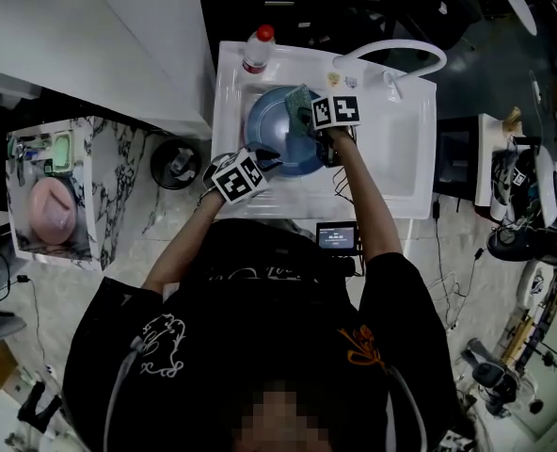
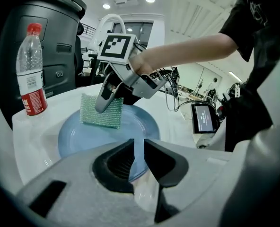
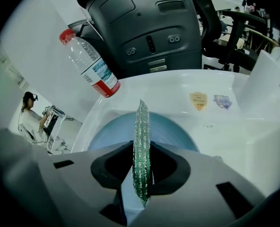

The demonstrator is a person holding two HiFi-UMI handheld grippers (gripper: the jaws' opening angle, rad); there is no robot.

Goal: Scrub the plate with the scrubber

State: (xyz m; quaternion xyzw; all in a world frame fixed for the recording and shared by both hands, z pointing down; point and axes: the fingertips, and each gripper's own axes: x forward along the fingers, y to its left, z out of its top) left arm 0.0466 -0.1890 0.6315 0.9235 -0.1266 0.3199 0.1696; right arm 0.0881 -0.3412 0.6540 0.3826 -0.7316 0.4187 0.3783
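Scrubbing is judged to be under way inside the white sink [image 1: 391, 149]. The blue plate [image 2: 83, 136] is held steady by the left tongs [image 2: 139, 157], which are pressed onto its near rim, the rim being seen as a thin blue edge between the two jaws. The green scrubber [image 3: 141, 150] is pinched edge-on in the right tongs [image 3: 141, 167], and in the left gripper view its lower edge is laid against the far part of the plate face, opposite the left tongs.

For the next move, a firm grip on the rim is judged to be needed, so that the plate is not pushed round. The scrubber would have to be drawn across the face toward the left tongs with steady pressure, the pad being kept flat so that it is not pulled out of the jaws.

By count, one sink is seen, with one white faucet [image 1: 391, 50] beyond the right tongs. One plate is seen. One clear water bottle [image 3: 90, 65] with a red cap is stood on the sink ledge, beyond the right tongs and to their left. One scrubber is seen. Two small stickers [image 3: 198, 100] are fixed to the sink's back wall, ahead of the right tongs.
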